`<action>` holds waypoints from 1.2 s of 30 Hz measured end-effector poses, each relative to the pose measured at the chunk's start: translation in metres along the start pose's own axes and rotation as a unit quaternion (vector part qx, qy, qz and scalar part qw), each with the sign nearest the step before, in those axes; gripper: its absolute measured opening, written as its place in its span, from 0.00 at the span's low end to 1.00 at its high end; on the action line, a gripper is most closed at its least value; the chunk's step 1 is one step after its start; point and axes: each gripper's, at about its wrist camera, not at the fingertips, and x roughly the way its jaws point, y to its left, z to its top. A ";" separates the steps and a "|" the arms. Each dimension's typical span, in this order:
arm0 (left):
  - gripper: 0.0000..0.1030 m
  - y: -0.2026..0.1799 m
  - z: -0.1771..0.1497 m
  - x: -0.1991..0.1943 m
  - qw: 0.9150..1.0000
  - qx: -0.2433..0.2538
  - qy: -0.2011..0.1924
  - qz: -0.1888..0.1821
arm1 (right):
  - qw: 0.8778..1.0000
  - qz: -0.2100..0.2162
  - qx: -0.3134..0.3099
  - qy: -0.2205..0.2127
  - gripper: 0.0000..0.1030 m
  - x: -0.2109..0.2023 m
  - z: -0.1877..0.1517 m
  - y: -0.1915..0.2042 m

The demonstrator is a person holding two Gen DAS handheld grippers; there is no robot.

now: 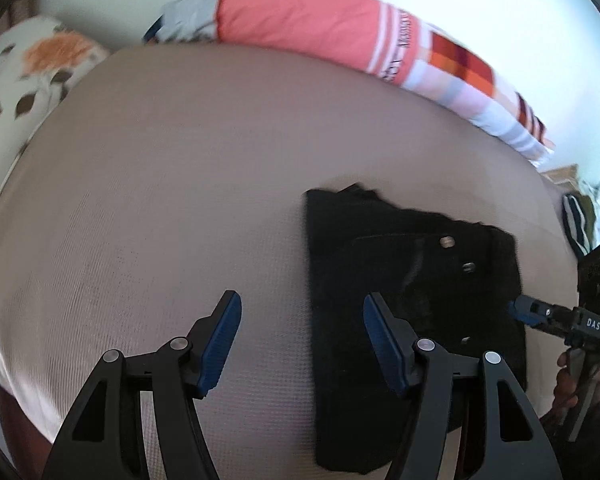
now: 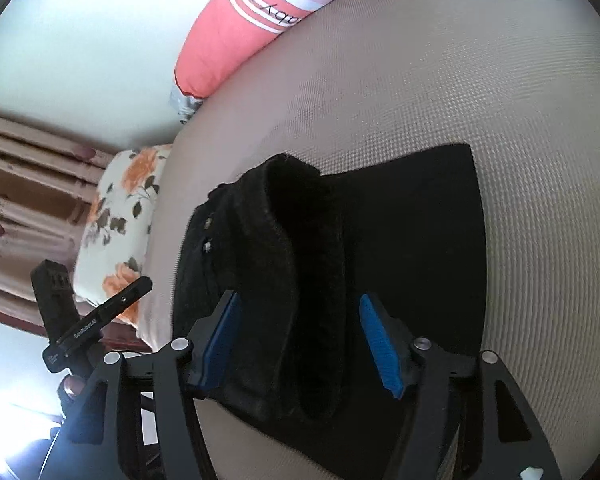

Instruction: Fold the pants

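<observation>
The black pants [image 1: 412, 280] lay folded small on the bed [image 1: 180, 200]; both grippers [image 1: 302, 344] [image 2: 300, 344] were open, holding nothing, so next looked like tidying

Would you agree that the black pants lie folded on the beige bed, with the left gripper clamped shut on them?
Not quite. The left gripper is open, and nothing sits between its fingers; the left wrist view shows it over the bare bed, beside the pants. The rest holds: the black pants lie folded on the beige bed.
</observation>
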 end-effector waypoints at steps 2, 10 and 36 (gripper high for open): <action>0.62 0.007 -0.004 0.004 1.000 -0.005 0.008 0.006 | 1.000 -0.006 -0.006 0.004 0.58 0.007 0.005 0.000; 0.62 0.009 -0.010 0.015 0.999 -0.033 0.029 0.000 | 0.997 0.071 -0.008 0.008 0.57 0.035 0.028 0.005; 0.62 -0.058 0.001 0.042 0.997 0.073 0.029 -0.008 | 0.992 -0.081 0.065 -0.078 0.12 -0.027 -0.014 -0.035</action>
